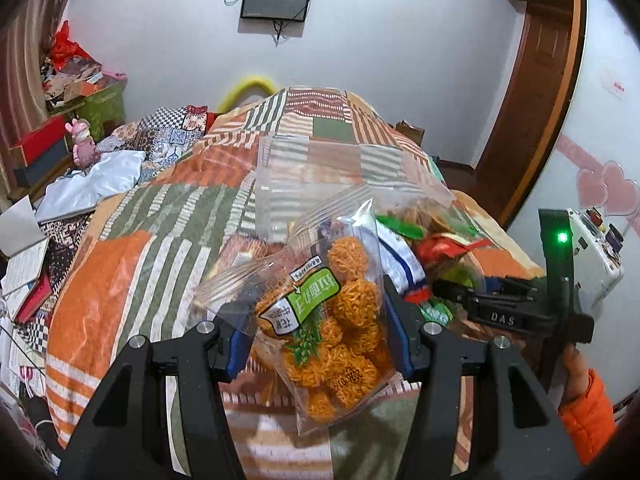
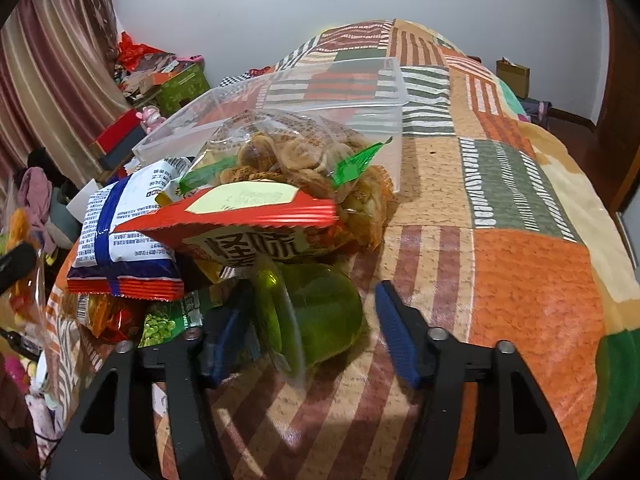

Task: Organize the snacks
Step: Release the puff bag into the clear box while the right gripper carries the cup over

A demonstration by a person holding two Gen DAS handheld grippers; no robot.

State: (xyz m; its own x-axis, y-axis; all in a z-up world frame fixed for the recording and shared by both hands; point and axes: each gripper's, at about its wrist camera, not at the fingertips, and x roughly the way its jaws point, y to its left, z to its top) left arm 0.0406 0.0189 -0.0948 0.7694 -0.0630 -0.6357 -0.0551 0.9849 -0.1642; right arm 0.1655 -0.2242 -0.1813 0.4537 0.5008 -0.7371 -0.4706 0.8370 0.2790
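In the left wrist view, a clear bag of orange noodle balls is seen lifted above the bed, clamped between the blue pads of the left hand-held gripper. Beyond it, a clear plastic box rests on the patchwork blanket, with a heap of snack packets just beside it. The right hand-held gripper is glimpsed at the right edge, low beside the heap.

In the right wrist view, the fingers of the right hand-held gripper are held apart around a green cup lying on its side on the bed. Whether the pads touch it cannot be told. A red packet, a white and blue packet and a clear bag of chips are piled behind the cup, against the clear plastic box.
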